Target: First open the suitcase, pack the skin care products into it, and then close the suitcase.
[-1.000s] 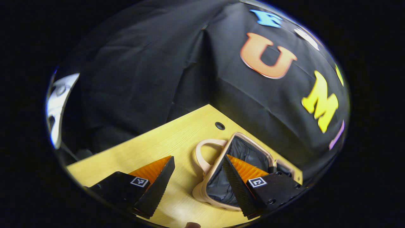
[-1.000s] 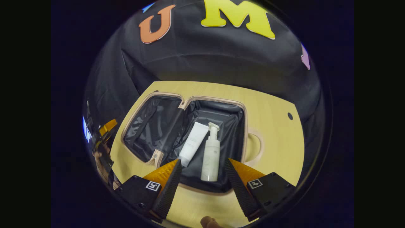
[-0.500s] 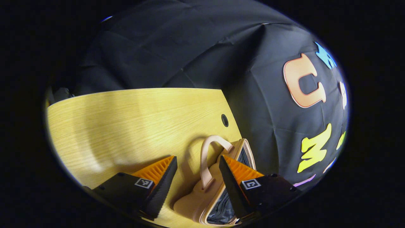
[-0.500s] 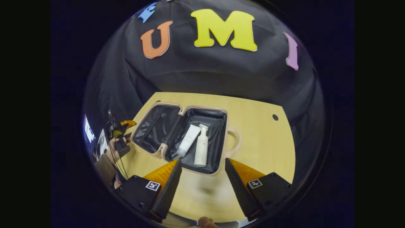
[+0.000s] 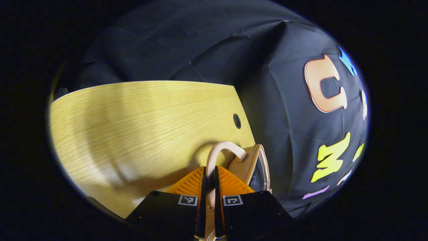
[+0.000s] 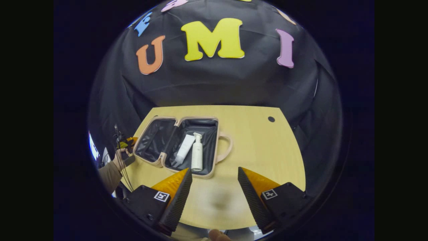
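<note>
The beige suitcase (image 6: 216,142) lies open on the wooden table (image 6: 260,154), its black lining showing. A white tube (image 6: 184,150) and a white pump bottle (image 6: 197,156) lie side by side in its right half. My left gripper (image 5: 209,182) is shut on a beige handle (image 5: 222,146) of the left half (image 5: 249,162), which stands tilted up beside it. In the right gripper view the left gripper (image 6: 128,142) sits at the case's left edge, held by a hand (image 6: 117,160). My right gripper (image 6: 214,182) is open above the table, in front of the case and apart from it.
A second handle (image 6: 228,147) sticks out from the right half. Round cable holes (image 6: 271,119) (image 5: 237,121) sit near the table's far corners. Black cloth walls close in behind the table. Bare wood stretches to the right of the case.
My left gripper closed its fingers onto the handle. My right gripper, still open, drew back from the case, which now looks smaller and farther off.
</note>
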